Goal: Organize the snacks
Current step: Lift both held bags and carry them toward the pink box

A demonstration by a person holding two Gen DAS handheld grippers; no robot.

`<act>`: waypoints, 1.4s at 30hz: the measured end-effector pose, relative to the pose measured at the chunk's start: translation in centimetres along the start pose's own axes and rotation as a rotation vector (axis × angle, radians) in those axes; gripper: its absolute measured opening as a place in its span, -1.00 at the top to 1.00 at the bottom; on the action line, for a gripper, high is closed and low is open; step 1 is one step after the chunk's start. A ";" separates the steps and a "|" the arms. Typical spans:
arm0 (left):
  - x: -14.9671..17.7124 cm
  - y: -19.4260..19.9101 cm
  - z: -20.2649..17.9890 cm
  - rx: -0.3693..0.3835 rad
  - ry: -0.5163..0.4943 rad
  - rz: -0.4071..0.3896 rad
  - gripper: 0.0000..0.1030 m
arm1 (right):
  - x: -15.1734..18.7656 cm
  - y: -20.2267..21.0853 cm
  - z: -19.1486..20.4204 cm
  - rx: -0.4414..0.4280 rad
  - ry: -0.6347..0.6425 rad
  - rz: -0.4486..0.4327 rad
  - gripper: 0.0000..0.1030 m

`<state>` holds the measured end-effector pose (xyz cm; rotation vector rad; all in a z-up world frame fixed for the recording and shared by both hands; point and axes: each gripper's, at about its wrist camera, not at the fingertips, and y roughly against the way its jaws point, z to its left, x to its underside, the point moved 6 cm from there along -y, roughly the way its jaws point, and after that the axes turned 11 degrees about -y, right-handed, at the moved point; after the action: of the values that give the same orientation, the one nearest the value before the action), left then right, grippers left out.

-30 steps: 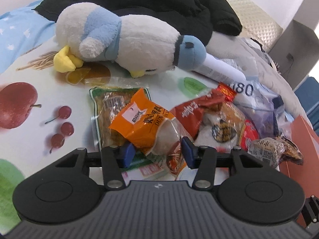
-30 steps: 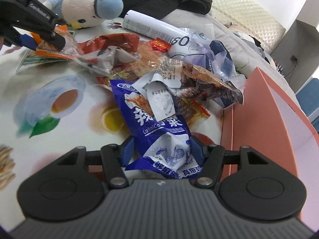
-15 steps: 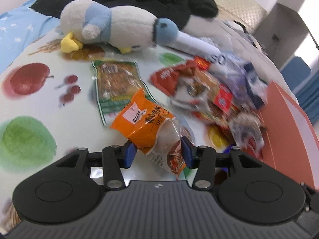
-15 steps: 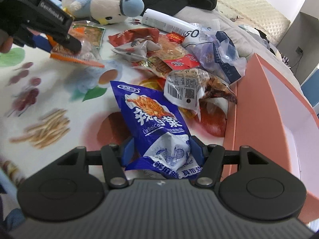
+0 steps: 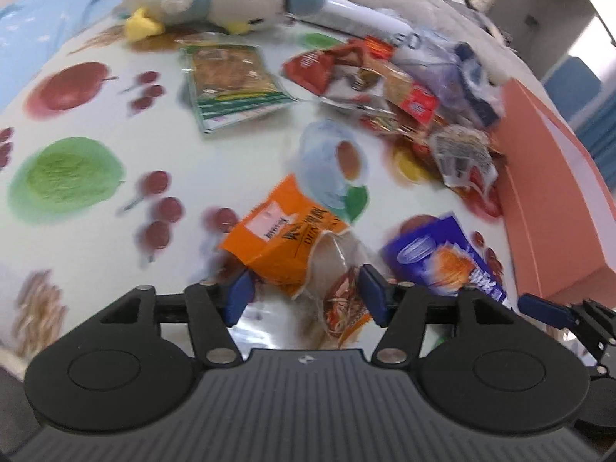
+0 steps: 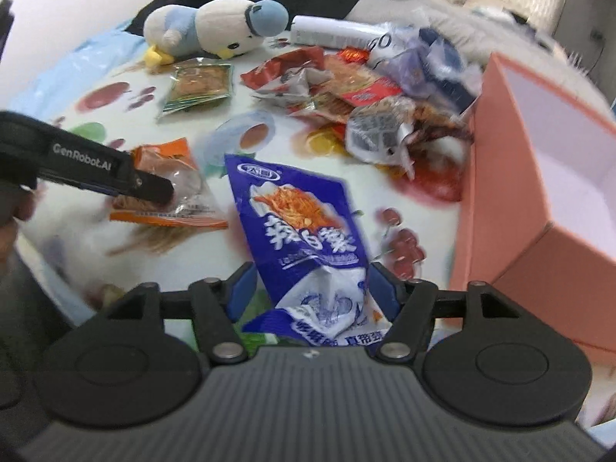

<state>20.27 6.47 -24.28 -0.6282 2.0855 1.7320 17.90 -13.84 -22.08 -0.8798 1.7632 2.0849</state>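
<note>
Both hand-held grippers have just been opening. The left hand-held gripper (image 5: 306,292) stands apart around the orange packet (image 5: 285,246), the right hand-held gripper (image 6: 312,294) around the blue packet (image 6: 304,231) (near the pink box (image 6: 539,208)); either packet could slip out short of it.

A crinkled orange-and-clear plastic snack packet (image 5: 292,246) lay between the left tongs' (image 5: 306,294) parted blue pads; a glossy blue-and-white plastic snack bag (image 6: 308,246) sat between the right tongs' (image 6: 312,288) pads, beside 1 open salmon-pink cardboard box (image 6: 539,208).
</note>
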 end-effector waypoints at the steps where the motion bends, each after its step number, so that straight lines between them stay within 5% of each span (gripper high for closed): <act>1: 0.1 0.1 0.0 -0.027 0.001 0.009 -0.30 | -0.1 0.0 0.0 -0.018 -0.008 0.003 -0.42; 7: 0.9 0.2 -1.1 -0.026 0.035 0.024 -0.28 | -1.3 0.7 -1.3 -0.181 -0.121 -0.018 -0.42; 13: 0.5 -0.2 -1.6 -0.024 0.067 -0.004 -0.27 | -1.1 -1.0 -3.0 -0.089 -0.138 0.003 -0.41; 21: -0.7 -2.3 -1.5 -0.035 0.055 -0.006 -0.25 | 0.3 -2.9 -3.2 -0.156 -0.192 0.090 -0.44; 32: -1.3 -2.9 -2.9 -0.038 -0.035 -0.027 -0.11 | 0.4 -2.4 -2.4 -0.128 -0.200 0.055 -0.07; 42: -1.3 1.6 -3.7 -0.018 -0.045 -0.065 -0.07 | -0.3 0.8 -3.0 -0.083 -0.239 -0.009 0.02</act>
<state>20.51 3.22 -21.53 -0.6487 1.9997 1.7148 18.50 -16.81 -21.44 -0.6271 1.5584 2.1684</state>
